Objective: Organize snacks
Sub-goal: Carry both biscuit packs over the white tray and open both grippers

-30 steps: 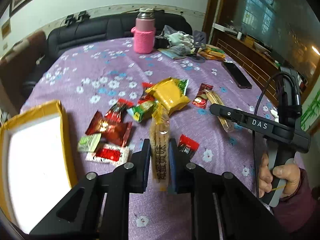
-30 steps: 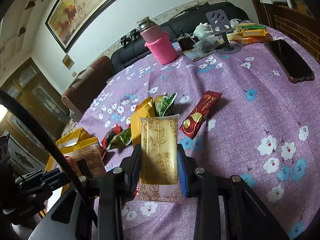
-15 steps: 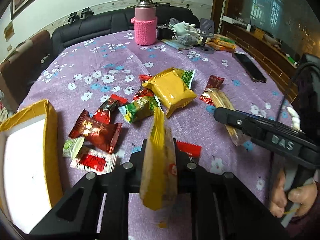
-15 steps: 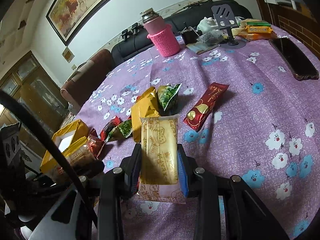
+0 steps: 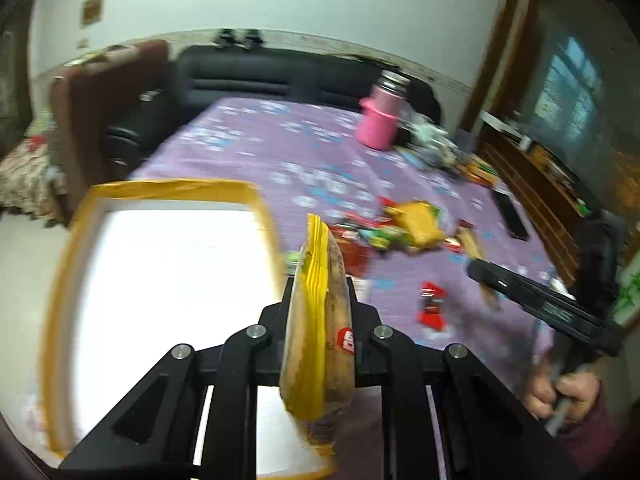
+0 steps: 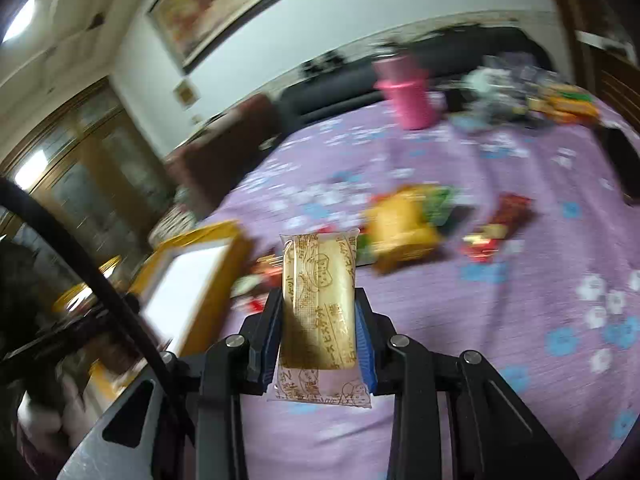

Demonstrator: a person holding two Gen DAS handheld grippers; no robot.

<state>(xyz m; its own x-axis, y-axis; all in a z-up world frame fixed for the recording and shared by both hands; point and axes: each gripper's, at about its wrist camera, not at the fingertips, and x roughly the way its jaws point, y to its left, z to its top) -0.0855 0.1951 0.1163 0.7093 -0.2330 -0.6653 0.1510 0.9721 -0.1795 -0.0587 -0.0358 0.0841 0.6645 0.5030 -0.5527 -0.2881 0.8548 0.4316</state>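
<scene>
Now your left gripper point(image 5: 320, 304) clamps the yellow snack pack point(image 5: 320, 320) edge-up beside the yellow-rimmed box point(image 5: 168, 192); carry it over the rim before letting go. Your right gripper point(image 6: 320, 320), tilted down, pinches the biscuit pack point(image 6: 318, 300) above the purple tablecloth point(image 6: 500, 320); follow second

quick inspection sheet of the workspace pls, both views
surface: table under purple flowered cloth
job's things: yellow-rimmed box with white inside at the table's edge; loose snack pile on the cloth
clutter: pink-sleeved flask, dark phone, oddments at the far end
grippers: left tool shut on an edge-on yellow snack packet; right tool shut on a tan biscuit packet
cables: black cable crossing the right view
surroundings: black sofa, framed painting
</scene>
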